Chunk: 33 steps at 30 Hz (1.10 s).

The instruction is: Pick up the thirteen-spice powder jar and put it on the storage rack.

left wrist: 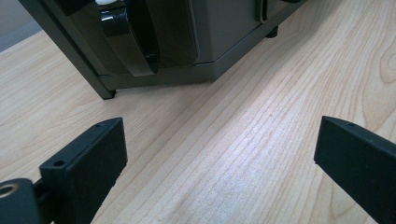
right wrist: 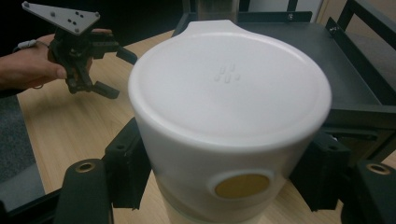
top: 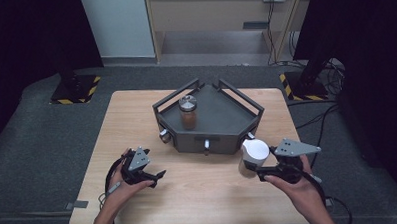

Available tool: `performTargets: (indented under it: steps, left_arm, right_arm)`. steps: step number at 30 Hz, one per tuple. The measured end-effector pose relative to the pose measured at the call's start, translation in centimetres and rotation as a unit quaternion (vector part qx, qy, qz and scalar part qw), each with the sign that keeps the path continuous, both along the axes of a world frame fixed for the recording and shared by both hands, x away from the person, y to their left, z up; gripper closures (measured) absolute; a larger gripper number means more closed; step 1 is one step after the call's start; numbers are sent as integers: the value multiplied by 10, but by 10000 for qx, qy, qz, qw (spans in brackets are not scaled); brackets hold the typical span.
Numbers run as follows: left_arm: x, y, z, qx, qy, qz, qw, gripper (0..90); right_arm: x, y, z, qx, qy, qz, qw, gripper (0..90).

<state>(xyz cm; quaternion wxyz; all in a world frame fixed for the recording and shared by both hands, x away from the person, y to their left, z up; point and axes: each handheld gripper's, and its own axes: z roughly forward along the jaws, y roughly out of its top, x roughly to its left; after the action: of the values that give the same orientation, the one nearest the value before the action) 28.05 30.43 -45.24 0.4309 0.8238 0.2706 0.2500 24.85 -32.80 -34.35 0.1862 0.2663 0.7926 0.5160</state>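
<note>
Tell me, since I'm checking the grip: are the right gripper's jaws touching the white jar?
Touching. In the right gripper view, the right gripper has both black jaws pressed against opposite sides of the white jar, no gap showing.

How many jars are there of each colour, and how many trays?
White jars: 1, the white jar in the right claw.
Brown jars with silver lids: 1, the brown jar standing in the tray.
Dark grey trays: 1, the tray.
Total: 3

No readable text, no labels, no brands, no numbers on anything in view
</note>
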Motion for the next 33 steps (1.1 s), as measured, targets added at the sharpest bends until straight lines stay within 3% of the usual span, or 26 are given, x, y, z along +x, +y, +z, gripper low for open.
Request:
performTargets:
  steps: [22,33]
  left_arm:
    - [1,0,-1,-10,37,-28,10000,17]
    - [1,0,-1,0,33,-44,10000,16]
  right_arm:
    - [17,11,47,-12,-179,26,9998,313]
    - [38,22,60,102,-255,19,9996,313]
